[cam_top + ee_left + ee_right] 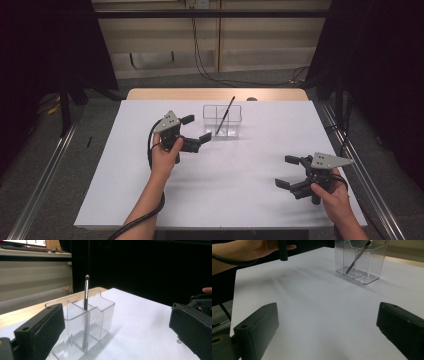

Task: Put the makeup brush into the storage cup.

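Left claw wide apart beside clear organizer w/ brush inside.

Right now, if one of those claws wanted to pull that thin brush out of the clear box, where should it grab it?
Probably the bare upper handle of the brush, above the rim of the clear organizer. The brush leans in a compartment with its lower part walled in, so only the top is free. The open left gripper is nearest; come from above and lift along the lean.

Clear glossy plastic organizer; matt white table cover; matt black brush.
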### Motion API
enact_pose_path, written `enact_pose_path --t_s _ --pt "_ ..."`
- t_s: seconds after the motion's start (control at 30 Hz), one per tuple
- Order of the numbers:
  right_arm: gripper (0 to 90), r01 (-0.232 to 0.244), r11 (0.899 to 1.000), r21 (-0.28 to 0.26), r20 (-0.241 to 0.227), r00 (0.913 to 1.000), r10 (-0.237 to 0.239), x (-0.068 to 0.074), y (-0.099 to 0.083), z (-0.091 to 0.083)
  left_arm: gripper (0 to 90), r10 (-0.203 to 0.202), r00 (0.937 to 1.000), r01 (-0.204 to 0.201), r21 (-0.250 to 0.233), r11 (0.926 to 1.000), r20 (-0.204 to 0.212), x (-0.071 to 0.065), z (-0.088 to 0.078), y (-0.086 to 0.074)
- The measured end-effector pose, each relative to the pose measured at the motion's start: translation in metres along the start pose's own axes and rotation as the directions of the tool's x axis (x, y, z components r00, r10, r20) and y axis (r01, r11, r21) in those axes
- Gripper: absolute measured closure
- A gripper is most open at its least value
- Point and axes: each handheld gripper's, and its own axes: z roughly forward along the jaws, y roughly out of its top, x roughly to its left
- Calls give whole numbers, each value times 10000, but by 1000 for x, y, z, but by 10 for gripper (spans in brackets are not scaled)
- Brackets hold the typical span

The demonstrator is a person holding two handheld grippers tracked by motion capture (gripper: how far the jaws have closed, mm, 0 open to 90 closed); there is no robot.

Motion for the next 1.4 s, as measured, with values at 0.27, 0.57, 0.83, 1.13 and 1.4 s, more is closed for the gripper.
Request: enact_pose_path --t_s 0.27,0.57,0.83,1.13,1.4 --pt "40 4 10000 -14 31 10000 -4 0 -1 0 0 15 10000 -15 -2 10000 18 -1 -7 -4" --pt "40 -4 10000 -10 95 10000 4 1 -2 -3 0 306 9994 -307 93 9995 163 -4 -14 -4" --pt "40 -57 9999 -153 281 9996 61 0 -3 -7 0 377 9992 -381 268 9989 132 -5 -23 -10" --pt "40 -21 9999 -132 260 9997 24 1 -2 -6 1 366 9990 -373 289 9989 241 -4 -37 -12" --pt "40 -25 9999 -145 279 9996 29 0 -2 -6 1 397 9990 -404 327 9986 217 -3 -47 -14"
